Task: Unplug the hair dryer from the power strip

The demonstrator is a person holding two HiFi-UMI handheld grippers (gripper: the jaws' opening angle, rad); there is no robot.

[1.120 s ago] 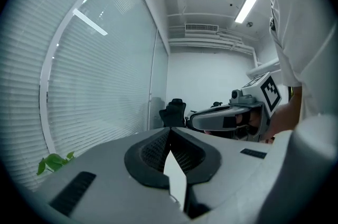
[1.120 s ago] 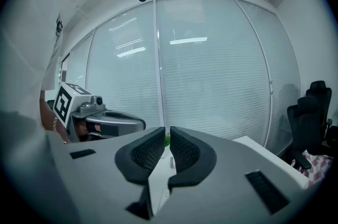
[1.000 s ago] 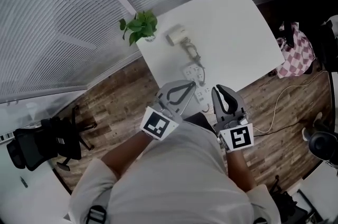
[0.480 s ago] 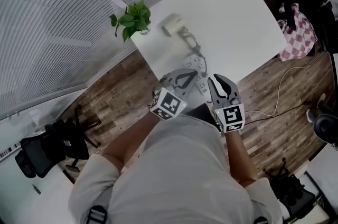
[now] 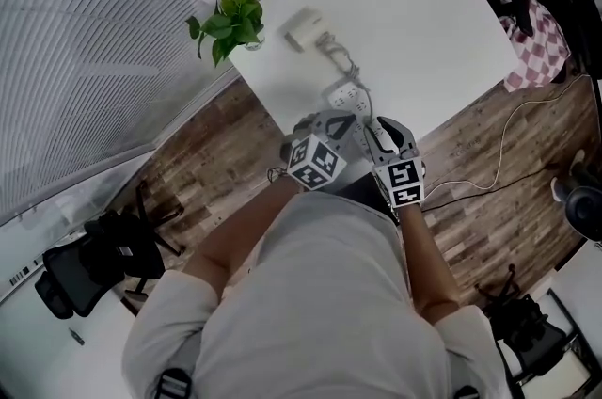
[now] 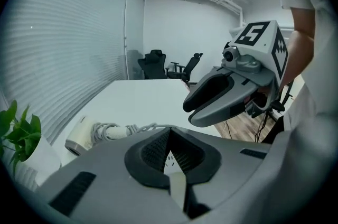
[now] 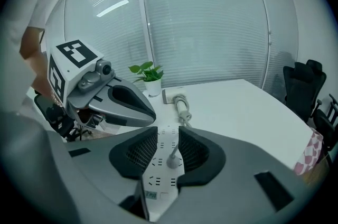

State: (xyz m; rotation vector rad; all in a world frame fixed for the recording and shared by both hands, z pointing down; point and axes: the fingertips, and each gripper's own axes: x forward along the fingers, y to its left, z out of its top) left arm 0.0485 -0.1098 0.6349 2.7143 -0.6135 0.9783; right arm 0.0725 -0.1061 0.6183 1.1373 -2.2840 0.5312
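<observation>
While one potted plant stands at the surface's left corner, one hair dryer lies beside it, cord bunched; one power strip, near end hidden. Left hand-held gripper: jaws together, empty. Right hand-held gripper: jaws just opening, apart around the one plug in the strip, not touching it

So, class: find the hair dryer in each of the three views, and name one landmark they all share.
Head view: hair dryer, upper middle.
Left gripper view: lower left.
Right gripper view: near centre.
Shared landmark: the potted plant beside it.
</observation>
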